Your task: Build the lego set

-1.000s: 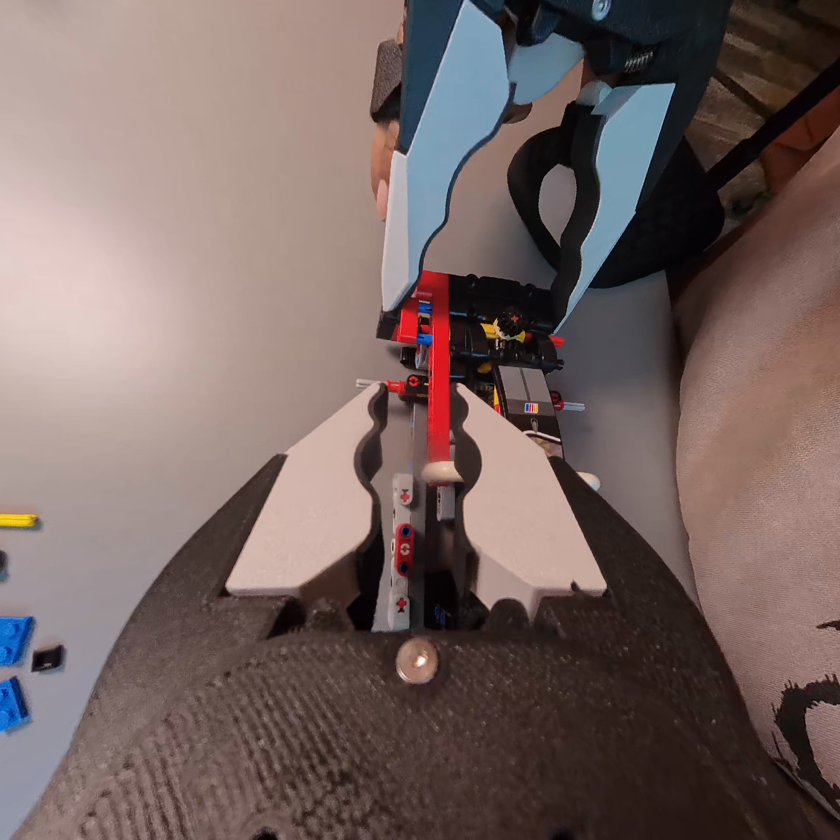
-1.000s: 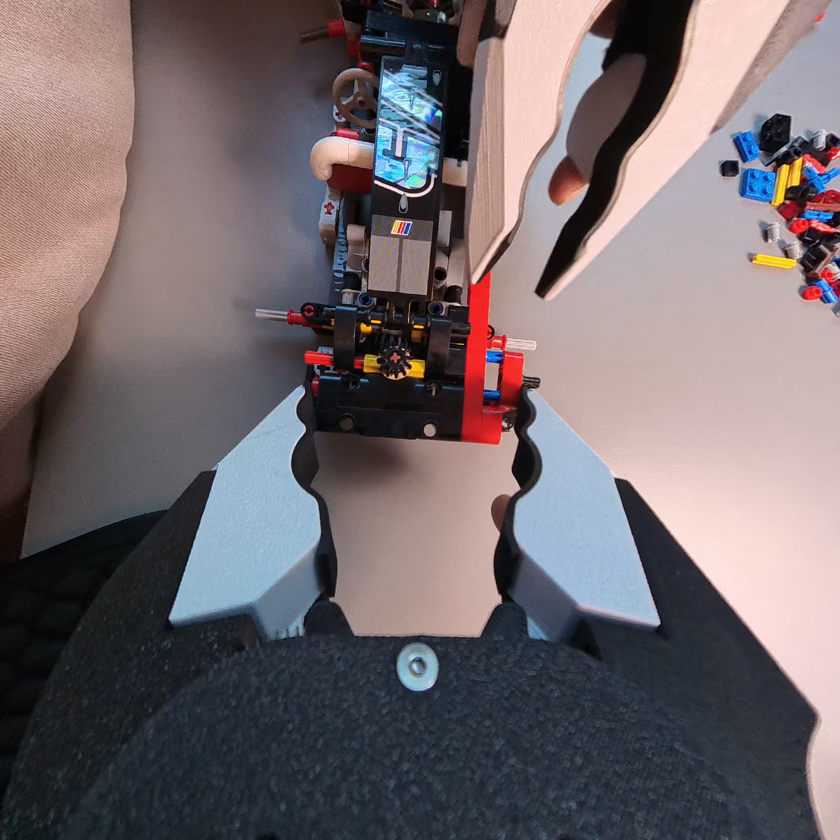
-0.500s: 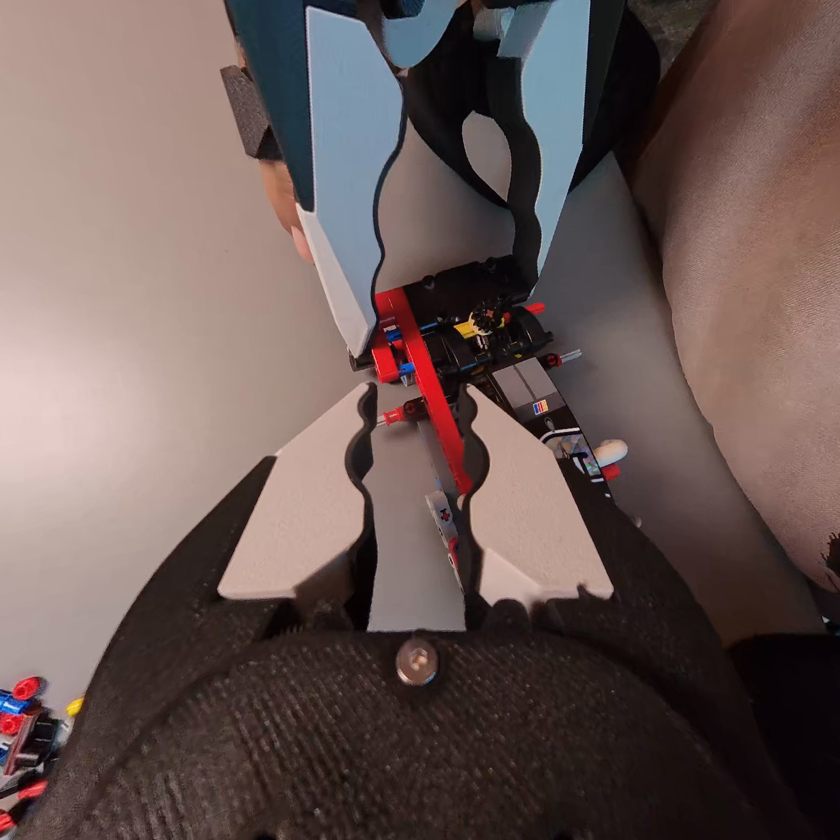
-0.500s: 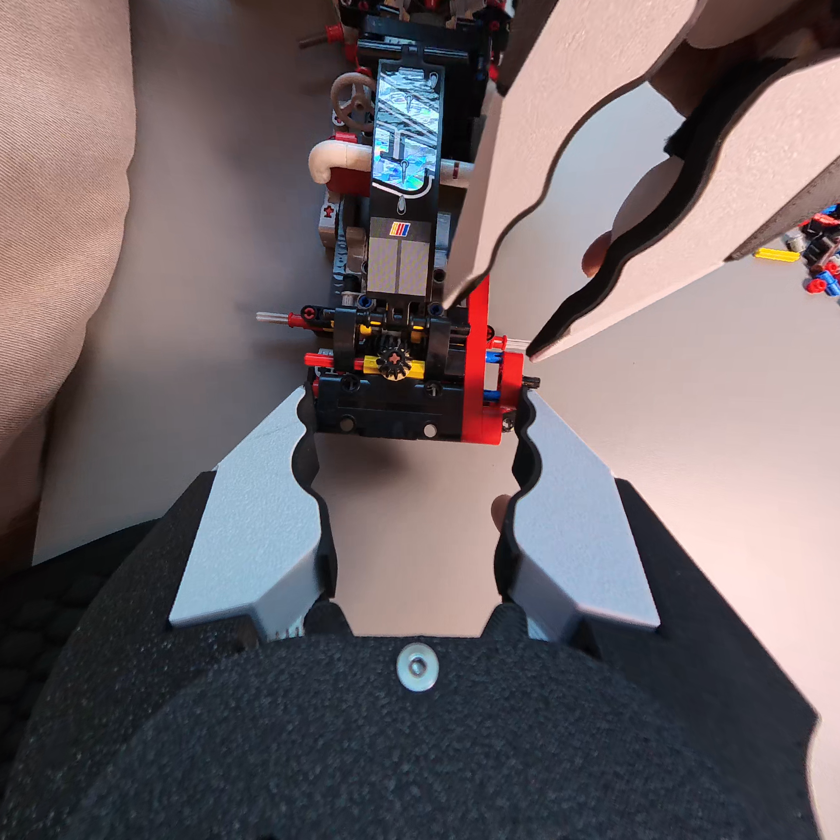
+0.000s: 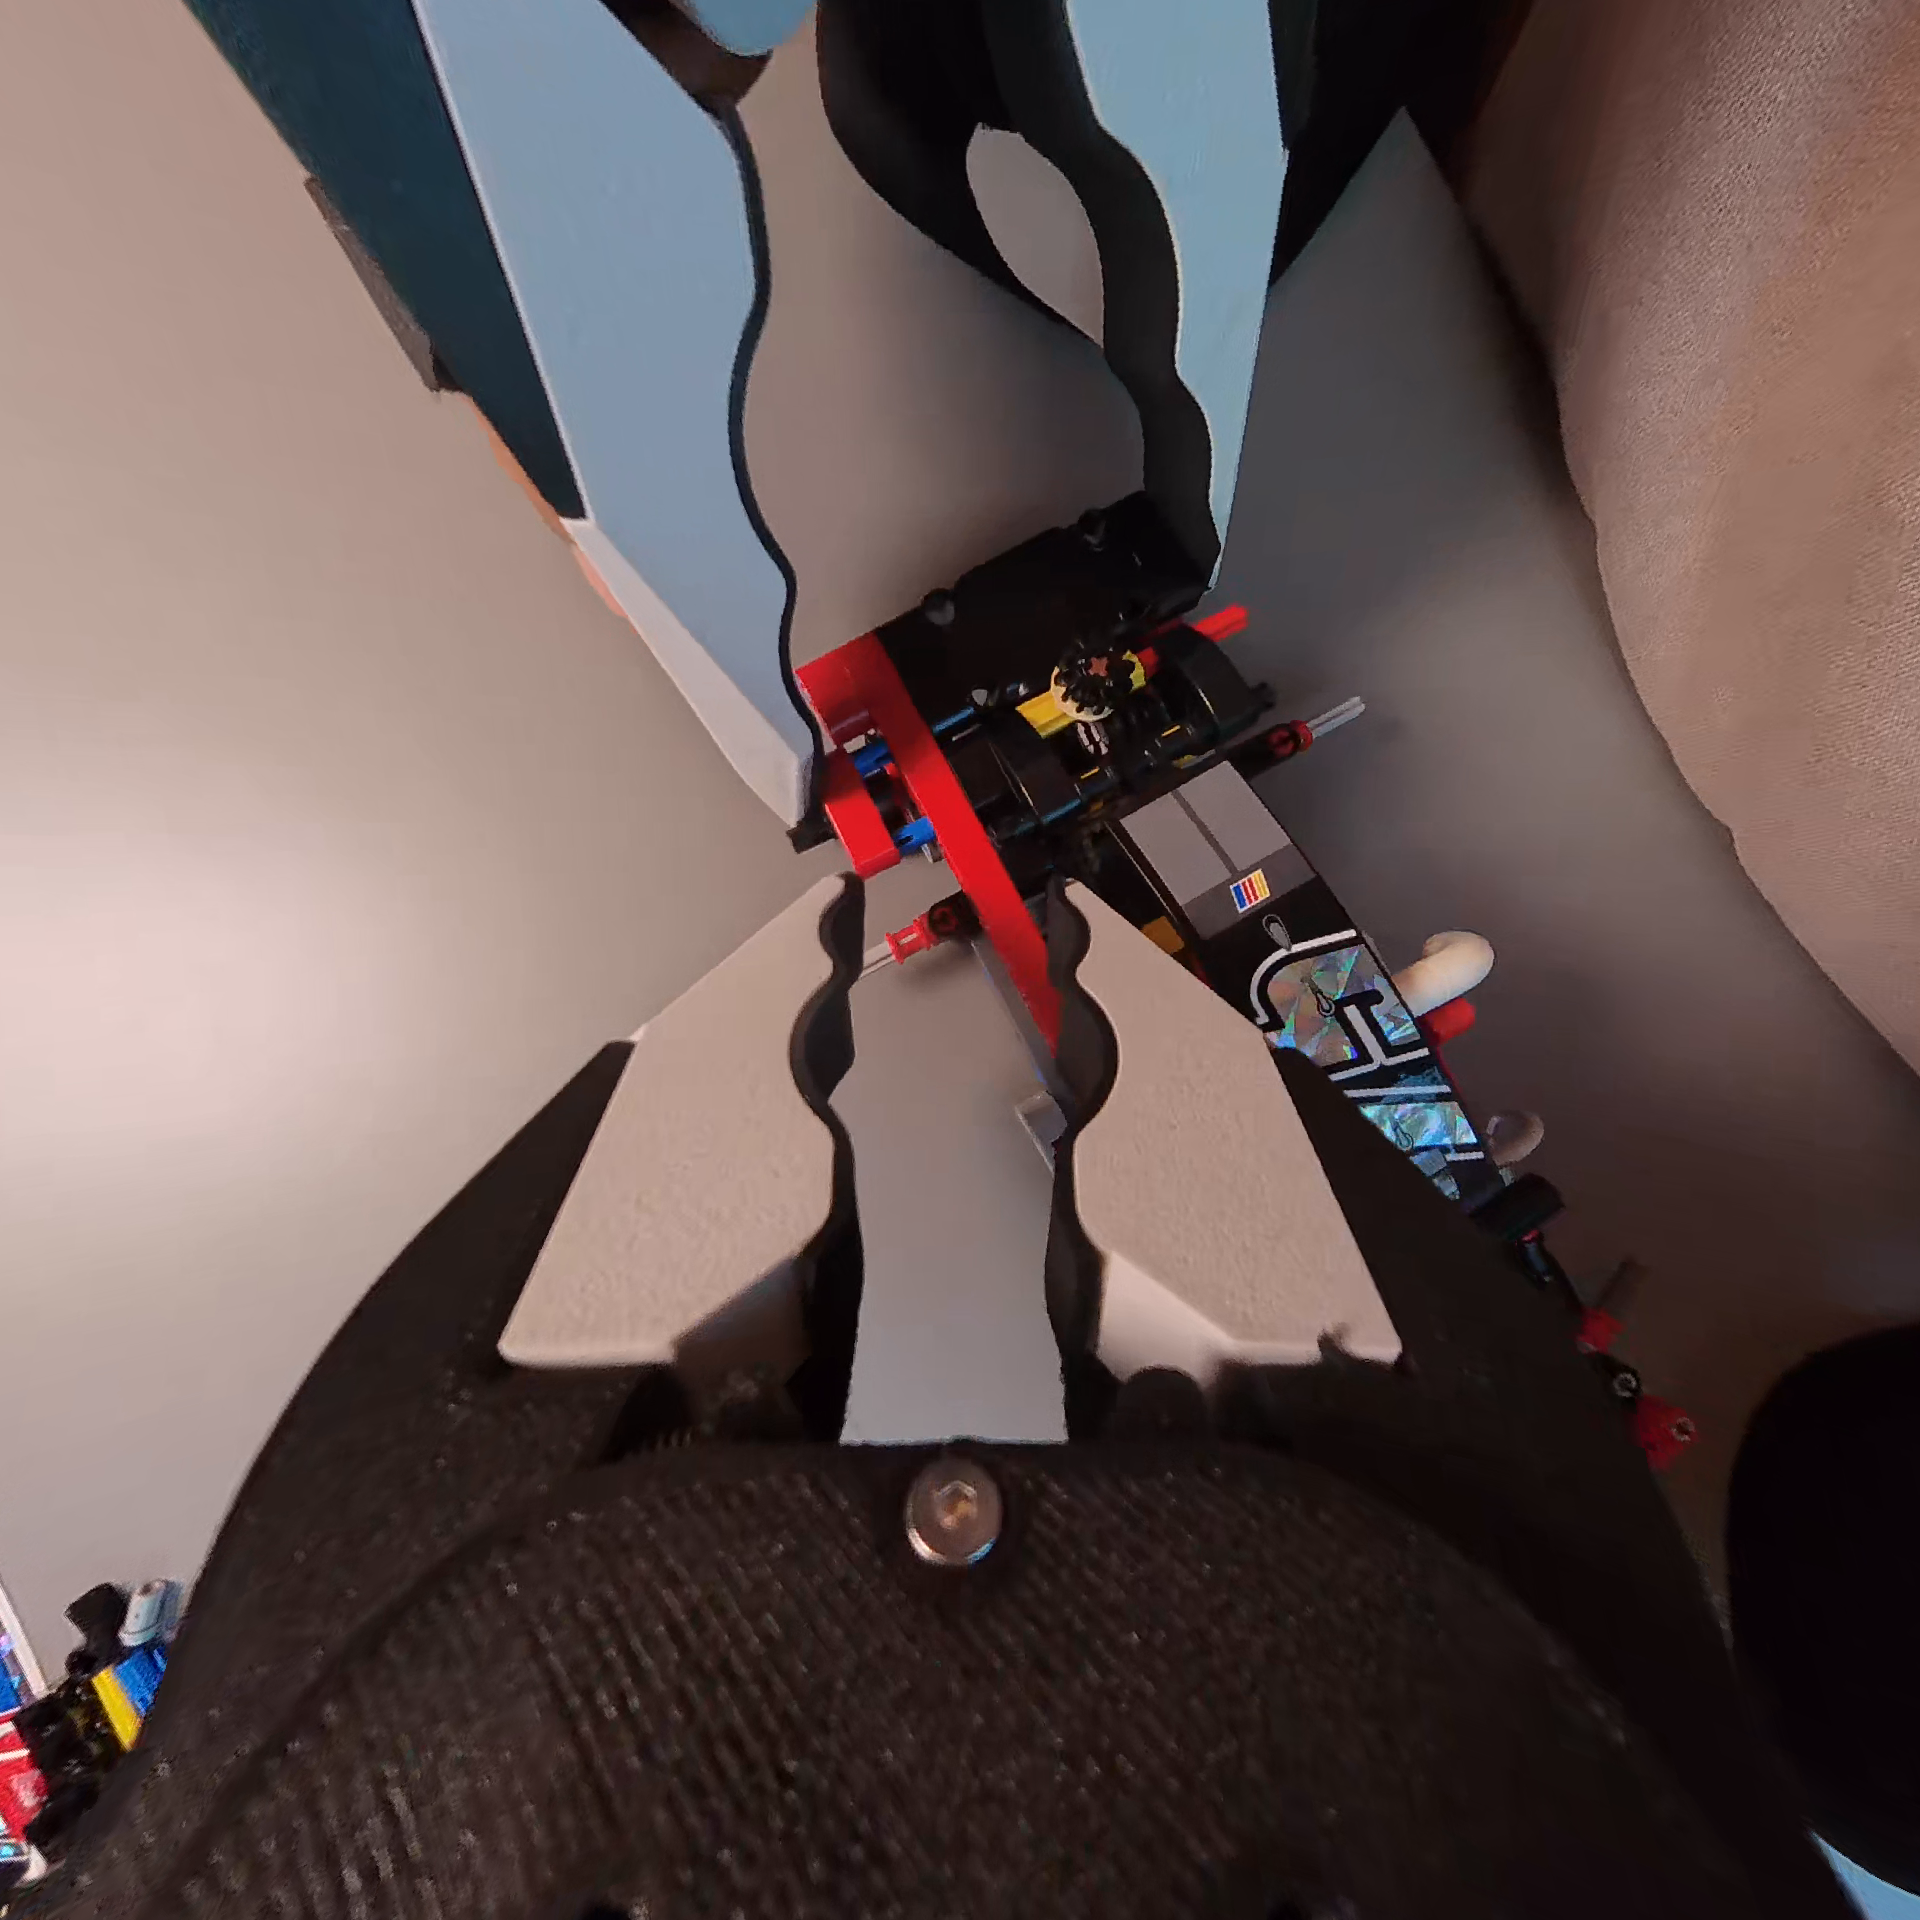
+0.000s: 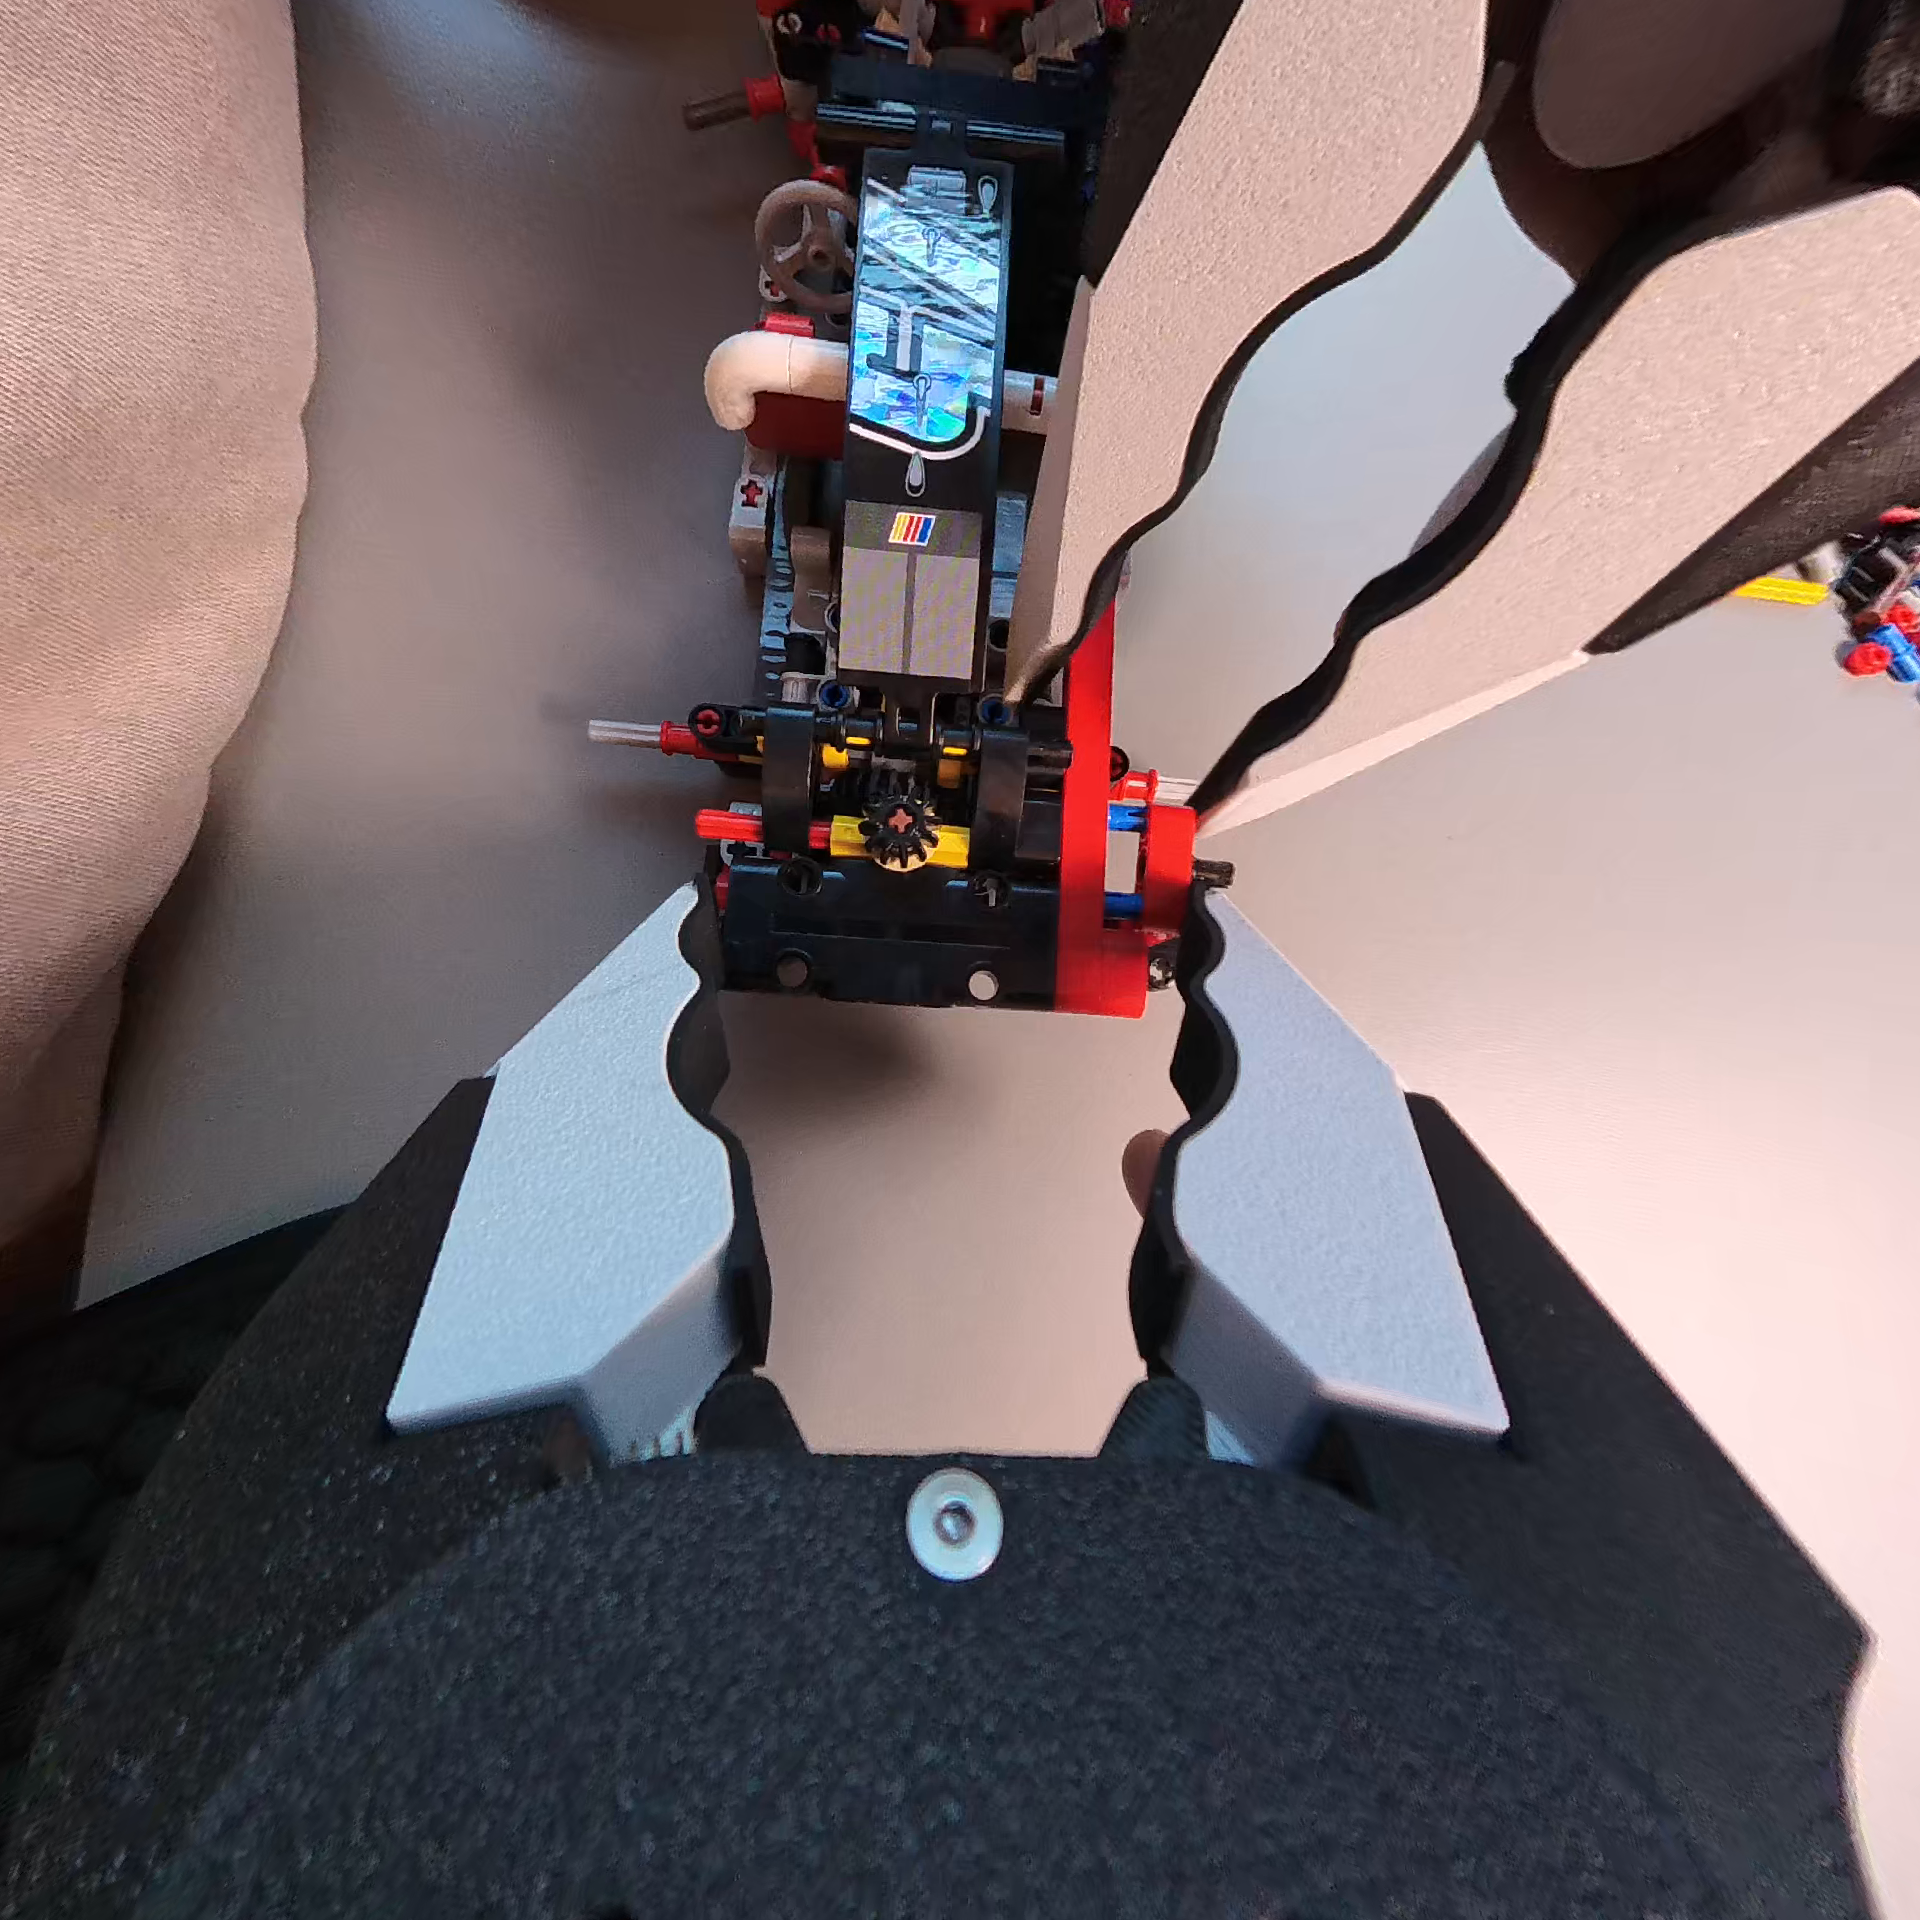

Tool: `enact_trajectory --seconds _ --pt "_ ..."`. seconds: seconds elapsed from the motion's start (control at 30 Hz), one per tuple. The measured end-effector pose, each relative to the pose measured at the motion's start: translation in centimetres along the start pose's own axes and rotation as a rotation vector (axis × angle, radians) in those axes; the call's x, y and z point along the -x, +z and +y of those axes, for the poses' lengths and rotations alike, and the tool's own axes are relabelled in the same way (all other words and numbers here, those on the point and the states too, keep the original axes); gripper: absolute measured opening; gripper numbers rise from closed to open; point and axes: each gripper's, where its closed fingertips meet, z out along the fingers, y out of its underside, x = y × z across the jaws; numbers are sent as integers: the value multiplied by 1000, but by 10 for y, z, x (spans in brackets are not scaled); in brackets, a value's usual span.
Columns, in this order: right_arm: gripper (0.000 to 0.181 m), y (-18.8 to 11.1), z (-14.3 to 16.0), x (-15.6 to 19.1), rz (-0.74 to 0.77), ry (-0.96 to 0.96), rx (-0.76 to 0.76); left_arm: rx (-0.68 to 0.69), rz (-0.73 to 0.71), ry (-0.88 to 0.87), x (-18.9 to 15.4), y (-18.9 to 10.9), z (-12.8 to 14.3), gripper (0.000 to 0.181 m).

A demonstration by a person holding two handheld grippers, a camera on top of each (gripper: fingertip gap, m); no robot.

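The lego model (image 6: 914, 582) is a long black car chassis with a shiny sticker panel, lying on the grey table (image 6: 1558, 1039). My right gripper (image 6: 951, 904) is shut on its near black end block, one finger on the red side piece. In the left wrist view the model (image 5: 1091, 727) lies ahead and the right gripper (image 5: 997, 665) comes in from the top. A red beam (image 5: 966, 842) runs along the model's side. My left gripper (image 5: 951, 894) is open, with the beam's end against the inner pad of its right finger. It also shows in the right wrist view (image 6: 1122, 743).
A pile of small loose lego pieces (image 6: 1870, 613) lies at the right of the table; it also shows in the left wrist view (image 5: 83, 1714) at the bottom left. A beige cushion (image 6: 125, 520) borders the table beside the model.
My left gripper has swung sideways off the model's middle; the grey beam no longer sits between its fingers, only the red beam's end. The right gripper keeps its hold.
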Motion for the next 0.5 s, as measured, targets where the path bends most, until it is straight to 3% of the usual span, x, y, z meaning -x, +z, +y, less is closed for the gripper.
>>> enact_trajectory --seconds 0.03,0.5 --pt "86 0 0 0 -1 -2 1 0 3 2 0 0 0 33" --pt "86 -1 0 2 -16 6 -13 -6 57 75 -1 2 -2 31"
